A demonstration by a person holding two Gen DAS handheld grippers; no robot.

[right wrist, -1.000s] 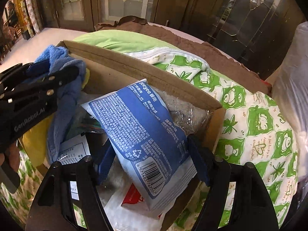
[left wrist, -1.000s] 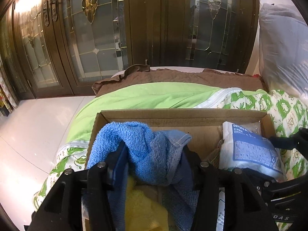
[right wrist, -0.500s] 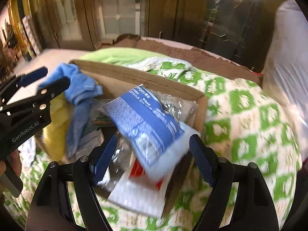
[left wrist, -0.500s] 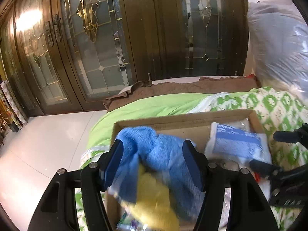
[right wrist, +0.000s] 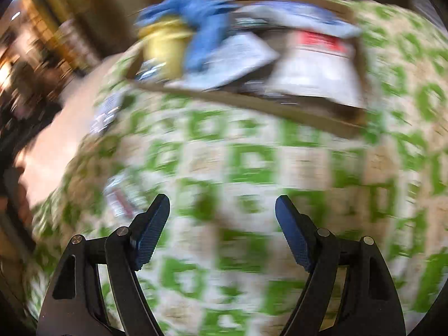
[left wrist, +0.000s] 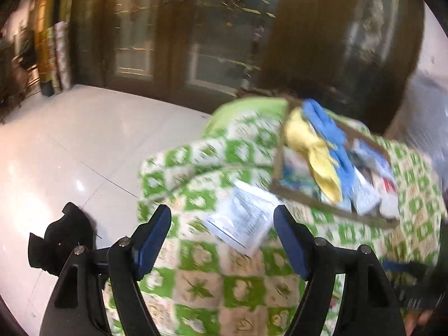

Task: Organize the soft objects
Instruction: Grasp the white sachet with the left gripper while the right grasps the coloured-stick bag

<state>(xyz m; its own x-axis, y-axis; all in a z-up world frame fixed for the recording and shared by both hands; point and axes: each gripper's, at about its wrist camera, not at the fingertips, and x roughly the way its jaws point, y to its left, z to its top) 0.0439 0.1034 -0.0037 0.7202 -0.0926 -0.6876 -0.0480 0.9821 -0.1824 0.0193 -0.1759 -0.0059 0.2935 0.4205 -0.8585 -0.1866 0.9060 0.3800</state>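
Both my tools empty, jaws wide: left tool [left wrist: 222, 225], right tool [right wrist: 222, 215]. Blue towel [left wrist: 327, 128] and yellow cloth [left wrist: 313, 148] in cardboard box [left wrist: 330, 205] on green quilt [left wrist: 238, 285]. White packet [left wrist: 243, 221] beside box; print too blurred to read.

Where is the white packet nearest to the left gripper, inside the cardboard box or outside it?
Outside. The white packet lies flat on the green patterned blanket, in front of the cardboard box wall, not within it.
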